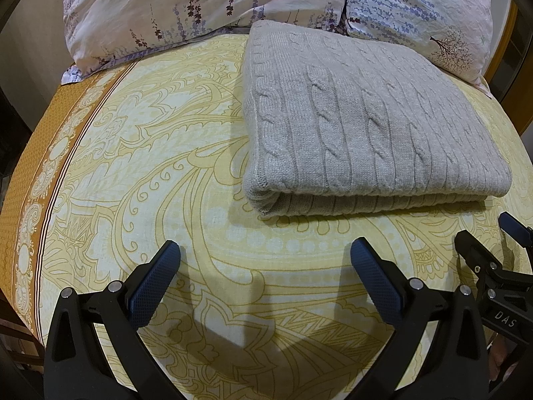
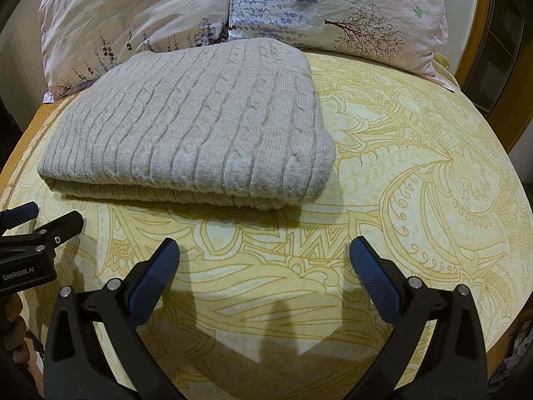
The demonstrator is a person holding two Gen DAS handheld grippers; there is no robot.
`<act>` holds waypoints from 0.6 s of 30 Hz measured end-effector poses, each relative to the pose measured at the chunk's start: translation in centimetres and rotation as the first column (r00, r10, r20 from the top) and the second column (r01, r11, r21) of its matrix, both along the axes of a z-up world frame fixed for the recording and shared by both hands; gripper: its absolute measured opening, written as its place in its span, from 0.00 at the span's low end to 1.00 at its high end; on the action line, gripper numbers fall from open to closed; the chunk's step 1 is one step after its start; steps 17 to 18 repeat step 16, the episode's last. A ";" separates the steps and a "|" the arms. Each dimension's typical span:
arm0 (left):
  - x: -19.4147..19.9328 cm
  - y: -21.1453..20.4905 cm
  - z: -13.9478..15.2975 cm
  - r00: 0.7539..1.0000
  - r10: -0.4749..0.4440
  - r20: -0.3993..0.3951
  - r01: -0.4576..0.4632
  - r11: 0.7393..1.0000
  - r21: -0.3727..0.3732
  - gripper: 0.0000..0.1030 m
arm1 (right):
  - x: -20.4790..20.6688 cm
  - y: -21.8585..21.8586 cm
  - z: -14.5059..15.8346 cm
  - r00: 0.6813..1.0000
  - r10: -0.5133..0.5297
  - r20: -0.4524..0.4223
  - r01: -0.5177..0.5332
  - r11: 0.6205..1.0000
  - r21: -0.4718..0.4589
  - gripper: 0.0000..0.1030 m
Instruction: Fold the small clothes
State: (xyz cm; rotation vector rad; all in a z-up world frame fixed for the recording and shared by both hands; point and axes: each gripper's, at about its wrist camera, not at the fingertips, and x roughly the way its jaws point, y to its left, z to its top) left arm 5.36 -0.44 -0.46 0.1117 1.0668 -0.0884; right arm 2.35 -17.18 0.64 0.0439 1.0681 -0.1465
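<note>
Left wrist view: we find the left gripper (image 1: 265, 253) with its jaws spread wide and holding nothing, hovering over the bare sheet (image 1: 166, 153). The knit (image 1: 359, 126), a grey cable-knit piece, lies ahead of the jaws and off to their right, well apart from both fingertips. It is already doubled into a flat stack, its rolled fold edge facing the jaws and running across our line of reach. Its near-left corner stands closest to the left gripper's right finger. Pillows (image 1: 206, 10) sit beyond the knit, touching its far edge. The right gripper (image 1: 489, 233) shows at the right margin, just short of the fold edge.

Right wrist view: the right gripper (image 2: 265, 253) likewise has its jaws spread and empty above the sheet. The knit (image 2: 193, 126) lies ahead and to the left of these jaws, its near-right corner closest to the left finger. The left gripper (image 2: 50, 215) shows at the left margin.

We judge both grippers about equally near the fold edge. Any further fold would turn on taking the two near corners, one per gripper.
</note>
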 end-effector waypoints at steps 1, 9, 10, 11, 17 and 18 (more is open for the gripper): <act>0.0 0.0 0.0 1.000 -0.001 -0.001 0.001 1.000 0.000 0.99 | 0.0 0.0 0.0 1.000 0.000 0.000 0.000 1.000 0.000 0.98; 0.0 0.0 0.0 1.000 -0.007 -0.002 0.007 1.000 0.001 0.99 | 0.0 0.0 0.0 1.000 0.000 0.000 0.000 1.000 0.000 0.98; 0.0 0.0 0.0 1.000 -0.007 -0.002 0.007 1.000 0.001 0.99 | 0.0 0.0 0.0 1.000 0.000 0.000 0.000 1.000 0.000 0.98; 0.0 0.0 0.0 1.000 -0.006 -0.002 0.006 1.000 0.001 0.99 | 0.0 0.0 0.0 1.000 0.001 0.000 -0.001 1.000 0.000 0.98; 0.0 0.0 0.0 1.000 -0.006 -0.002 0.006 1.000 0.001 0.99 | 0.0 0.0 0.0 1.000 0.001 0.000 -0.001 1.000 0.000 0.98; 0.0 0.0 0.0 1.000 -0.006 -0.002 0.006 1.000 0.001 0.99 | 0.0 0.0 0.0 1.000 0.001 0.000 -0.001 1.000 0.000 0.98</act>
